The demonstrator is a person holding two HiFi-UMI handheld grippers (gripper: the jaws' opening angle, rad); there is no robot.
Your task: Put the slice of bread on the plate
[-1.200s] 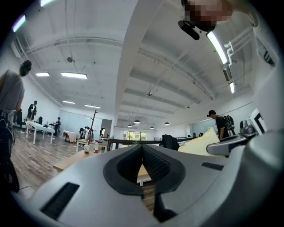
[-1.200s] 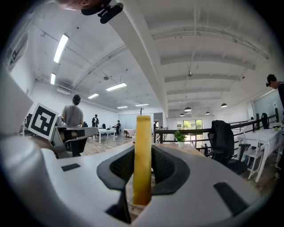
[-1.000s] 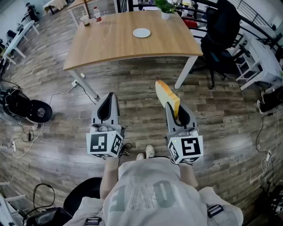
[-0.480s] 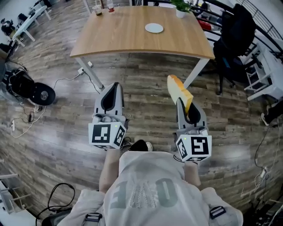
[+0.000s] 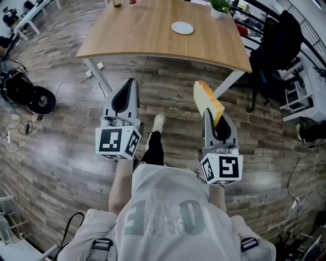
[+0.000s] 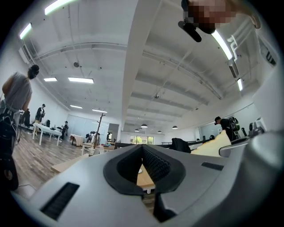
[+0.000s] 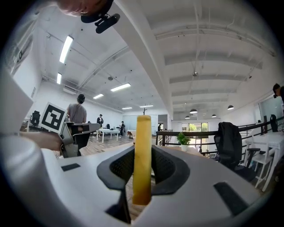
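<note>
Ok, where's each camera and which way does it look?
Head view: on the person's head, facing steeply down at floor, table and plate; shirt, left claw, right claw show.
Left gripper view: on the left claw, facing along its shut jaws toward the table.
Right gripper view: on the right claw, facing along jaws gripping the slice of bread.
Shared: head and right gripper views show that slice.

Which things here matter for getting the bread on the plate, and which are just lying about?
Job: slice of bread, right gripper clamping it, plate, wooden table.
Lying about: potted plant, black chair, round black floor device, empty left gripper.
</note>
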